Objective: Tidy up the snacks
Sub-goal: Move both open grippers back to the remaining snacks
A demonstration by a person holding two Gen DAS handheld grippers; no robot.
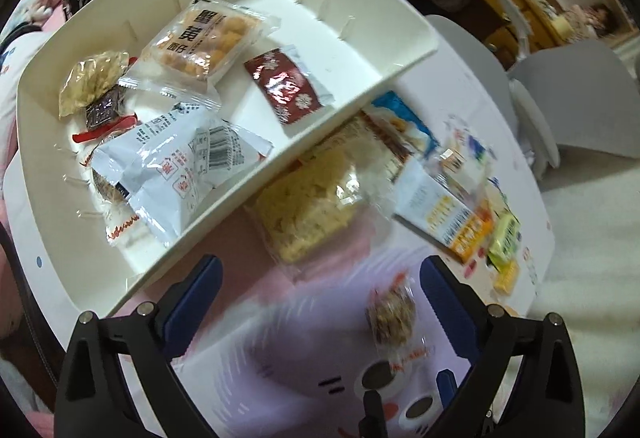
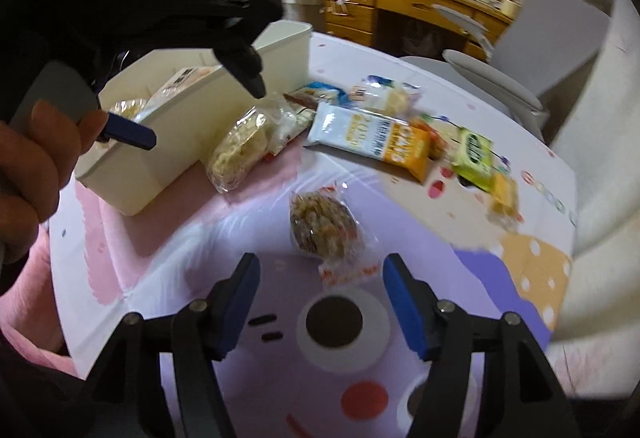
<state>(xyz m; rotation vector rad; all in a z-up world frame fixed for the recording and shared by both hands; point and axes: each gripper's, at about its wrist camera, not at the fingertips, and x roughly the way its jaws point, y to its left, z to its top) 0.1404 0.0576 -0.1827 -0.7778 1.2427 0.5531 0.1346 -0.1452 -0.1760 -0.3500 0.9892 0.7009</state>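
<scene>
White plastic bin point(image 1: 352, 50) sits on the cartoon-print tablecloth point(image 2: 460, 278), already holding several wrapped snacks, among them a red sachet point(image 1: 288, 86) and a white packet point(image 1: 180, 166). Loose snacks lie at the bin's 3 o'clock: a clear pack of pale puffs point(image 2: 240, 146), a white-and-orange packet point(image 2: 376, 138), a green packet point(image 2: 474, 154). A small nut-cluster snack point(image 2: 322, 226) lies alone near the table edge. Right gripper point(image 2: 322, 294) hangs over it, jaws parted, nothing held, snack at its 12 o'clock. Left gripper point(image 1: 320, 282) spread wide, empty.
</scene>
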